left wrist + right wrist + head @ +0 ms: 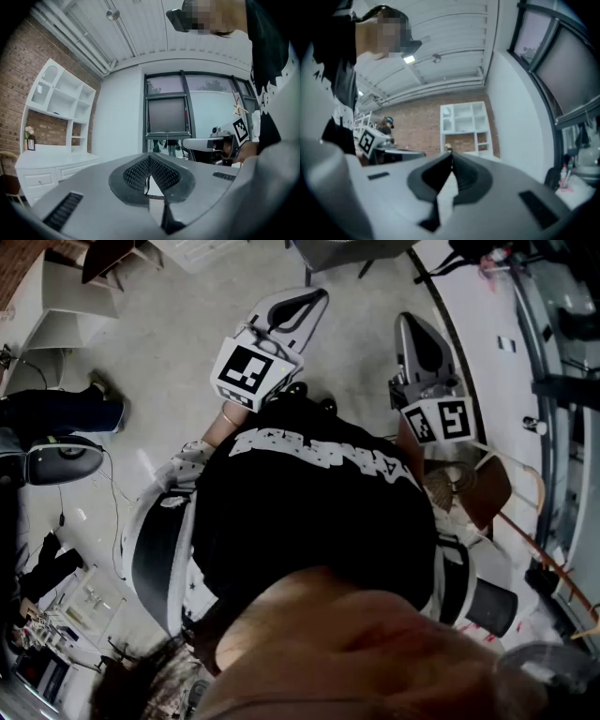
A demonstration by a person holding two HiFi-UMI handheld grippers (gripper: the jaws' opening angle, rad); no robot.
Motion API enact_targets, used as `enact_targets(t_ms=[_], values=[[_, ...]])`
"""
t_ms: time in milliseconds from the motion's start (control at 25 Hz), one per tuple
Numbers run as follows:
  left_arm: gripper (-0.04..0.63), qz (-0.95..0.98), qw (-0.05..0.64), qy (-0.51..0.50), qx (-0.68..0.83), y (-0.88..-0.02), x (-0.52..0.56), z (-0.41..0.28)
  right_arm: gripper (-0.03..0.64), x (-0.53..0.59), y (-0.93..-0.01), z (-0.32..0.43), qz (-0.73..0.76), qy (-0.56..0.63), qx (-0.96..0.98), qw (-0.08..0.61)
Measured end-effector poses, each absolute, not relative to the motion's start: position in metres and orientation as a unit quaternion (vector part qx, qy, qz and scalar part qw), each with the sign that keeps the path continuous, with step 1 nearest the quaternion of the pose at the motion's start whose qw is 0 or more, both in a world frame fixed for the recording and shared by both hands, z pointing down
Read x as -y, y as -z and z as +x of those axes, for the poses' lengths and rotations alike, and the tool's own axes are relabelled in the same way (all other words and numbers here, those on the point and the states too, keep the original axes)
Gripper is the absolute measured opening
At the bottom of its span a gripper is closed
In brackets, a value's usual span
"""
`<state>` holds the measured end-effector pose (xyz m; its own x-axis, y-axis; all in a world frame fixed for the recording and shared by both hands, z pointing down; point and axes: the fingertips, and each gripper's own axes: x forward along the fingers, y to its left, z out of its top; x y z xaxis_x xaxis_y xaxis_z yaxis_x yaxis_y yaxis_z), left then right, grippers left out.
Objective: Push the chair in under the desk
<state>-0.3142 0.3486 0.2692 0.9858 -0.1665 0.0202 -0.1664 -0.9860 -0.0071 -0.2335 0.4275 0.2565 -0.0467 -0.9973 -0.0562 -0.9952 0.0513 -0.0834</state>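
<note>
In the head view I look down over a black shirt with both grippers held out in front at chest height. My left gripper (312, 298) has its jaws shut and empty over bare floor. My right gripper (413, 326) is shut and empty too, close to the dark edge of the white desk (492, 329). A dark chair-like shape (347, 253) shows at the top edge, ahead of both grippers and touching neither. The left gripper (149, 157) points up at a window, with the right gripper (220, 140) beside it. The right gripper (451, 157) faces a brick wall.
White shelving (66, 306) stands at the far left, also seen as a white shelf unit (464, 124). Another person's leg (66, 411) and a dark rounded object (61, 461) are on the left. Wooden hangers (487, 488) and a dark cup (492, 607) lie on the right.
</note>
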Motion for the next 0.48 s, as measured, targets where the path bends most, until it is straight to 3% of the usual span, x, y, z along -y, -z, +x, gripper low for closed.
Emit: enact_targets(t_ms=[480], values=[[0.034, -0.999, -0.029, 0.0, -0.03, -0.275, -0.365, -0.304, 0.031, -0.453, -0.254, -0.235, -0.723, 0.009, -0.688, 0.056]])
